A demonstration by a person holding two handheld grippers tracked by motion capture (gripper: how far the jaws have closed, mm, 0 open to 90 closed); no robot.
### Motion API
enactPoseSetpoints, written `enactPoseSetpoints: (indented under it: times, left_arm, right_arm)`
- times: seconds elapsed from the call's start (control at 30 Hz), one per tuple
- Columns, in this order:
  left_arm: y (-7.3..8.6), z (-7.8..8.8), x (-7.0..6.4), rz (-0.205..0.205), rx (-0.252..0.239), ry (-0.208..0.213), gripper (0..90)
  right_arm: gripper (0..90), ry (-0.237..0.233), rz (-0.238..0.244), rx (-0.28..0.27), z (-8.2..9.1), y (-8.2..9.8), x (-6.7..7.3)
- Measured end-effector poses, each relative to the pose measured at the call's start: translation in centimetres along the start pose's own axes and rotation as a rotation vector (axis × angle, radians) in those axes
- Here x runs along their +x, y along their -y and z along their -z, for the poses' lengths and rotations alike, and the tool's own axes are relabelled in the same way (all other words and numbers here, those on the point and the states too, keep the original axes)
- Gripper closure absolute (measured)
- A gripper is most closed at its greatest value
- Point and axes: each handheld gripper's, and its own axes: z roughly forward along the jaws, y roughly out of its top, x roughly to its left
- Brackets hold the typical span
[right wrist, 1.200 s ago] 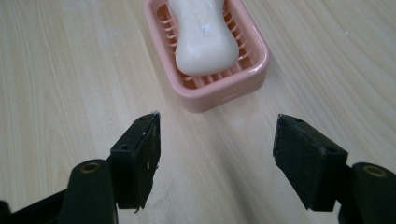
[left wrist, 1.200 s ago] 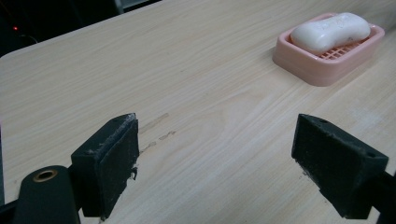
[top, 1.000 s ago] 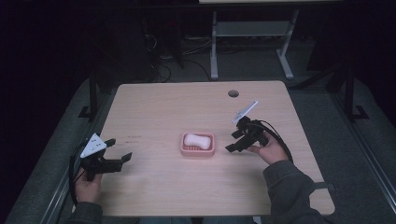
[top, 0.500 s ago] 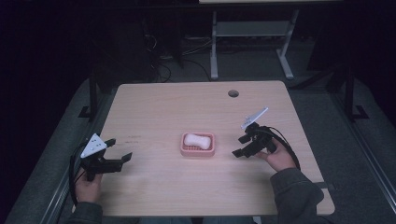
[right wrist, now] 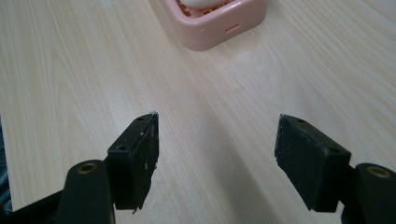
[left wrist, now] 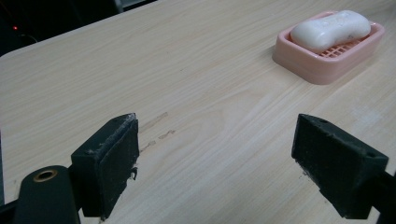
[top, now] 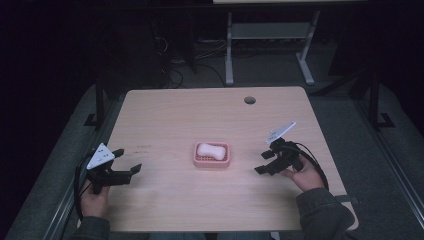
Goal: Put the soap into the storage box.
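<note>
At the desk's centre, a white soap bar [top: 209, 149] lies in a pink slotted soap dish [top: 212, 160]; both are seen again at the upper right of the left gripper view (bar [left wrist: 330, 30], dish [left wrist: 327, 63]), and the dish's near wall [right wrist: 219, 24] at the top of the right gripper view. Right tool [top: 267, 162], held in the person's right hand [top: 300, 175], stands near the dish on its right, jaws spread wide and empty, pointed toward it. Left tool [top: 127, 162], in the left hand [top: 94, 200], stands well apart toward the desk's left edge, likewise wide open and holding nothing. Judged step: approach, no contact yet made with dish or bar. The next move would call for bringing the nearer tool forward so that its jaws straddle the bar or the dish wall before closing; the bar looks smooth and may slip. Desk [top: 175, 110]: pale wood grain, faintly scuffed, with a round cable hole [top: 249, 100] near the far edge. Room: dark, grey floor, a metal frame [top: 270, 40] and loose cables beyond
</note>
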Motion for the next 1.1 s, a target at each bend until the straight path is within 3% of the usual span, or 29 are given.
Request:
enactPoseSetpoints:
  times: [1.1]
  left_arm:
    - [0.0, -0.1, -0.1, -0.002, 0.008, -0.001, 14.5]
  right_arm:
    - [26.4, 0.030, -0.048, -0.061, 1.5, 5.9, 2.0]
